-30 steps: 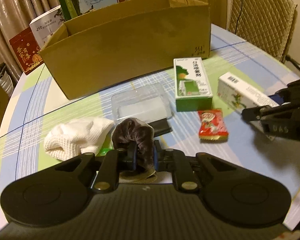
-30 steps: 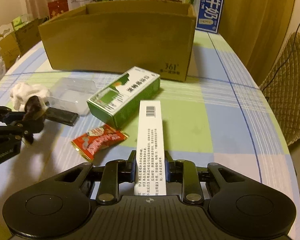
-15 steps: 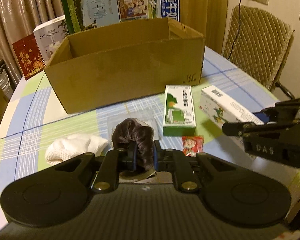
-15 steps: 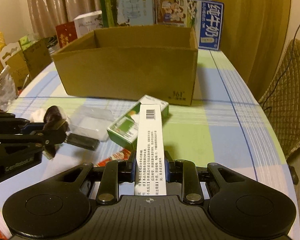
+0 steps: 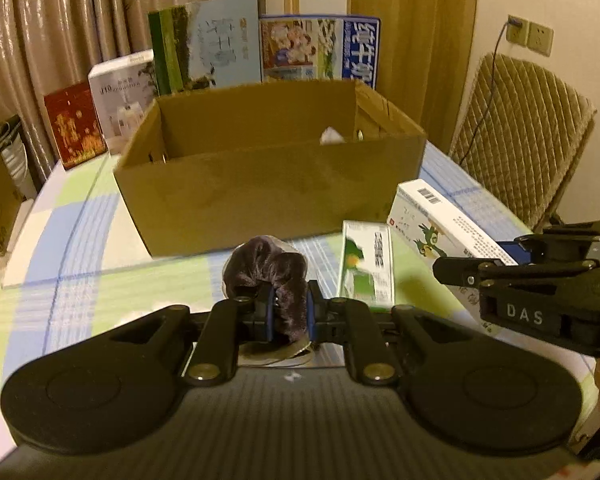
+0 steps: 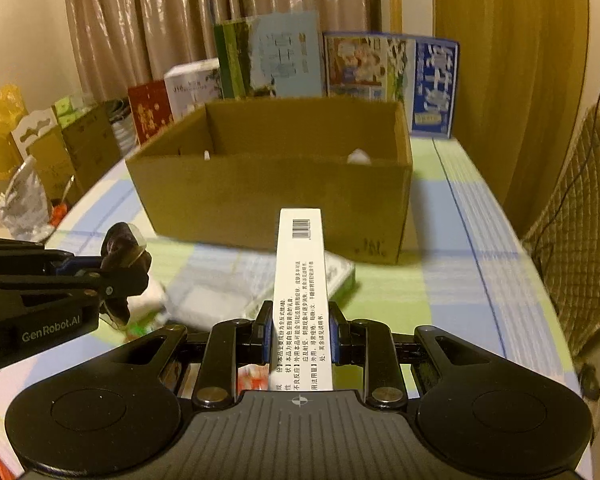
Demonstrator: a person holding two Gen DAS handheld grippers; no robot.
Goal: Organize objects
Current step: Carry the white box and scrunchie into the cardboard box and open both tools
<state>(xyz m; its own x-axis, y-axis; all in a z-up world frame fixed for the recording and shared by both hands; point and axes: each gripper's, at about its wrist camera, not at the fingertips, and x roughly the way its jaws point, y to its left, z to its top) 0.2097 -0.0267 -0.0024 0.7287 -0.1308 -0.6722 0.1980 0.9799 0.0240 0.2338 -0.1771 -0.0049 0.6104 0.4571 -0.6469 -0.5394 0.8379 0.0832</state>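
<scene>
Left gripper point(image 5: 287, 309) pinches a soft, dark, velvety scrunchie point(image 5: 266, 270), bunched and folded, above the table. Right gripper point(image 6: 299, 334) clamps a long, rigid white carton point(image 6: 300, 276) printed with a barcode, pointing toward the open brown cardboard box point(image 6: 276, 196). A flat green-and-white box point(image 5: 368, 266) lies on the smooth checked tablecloth point(image 5: 76, 248) beside the cardboard box.

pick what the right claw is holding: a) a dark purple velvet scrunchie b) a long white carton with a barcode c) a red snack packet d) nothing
b: the right claw is shut on the long white carton with a barcode, which juts forward toward the open brown cardboard box.
</scene>
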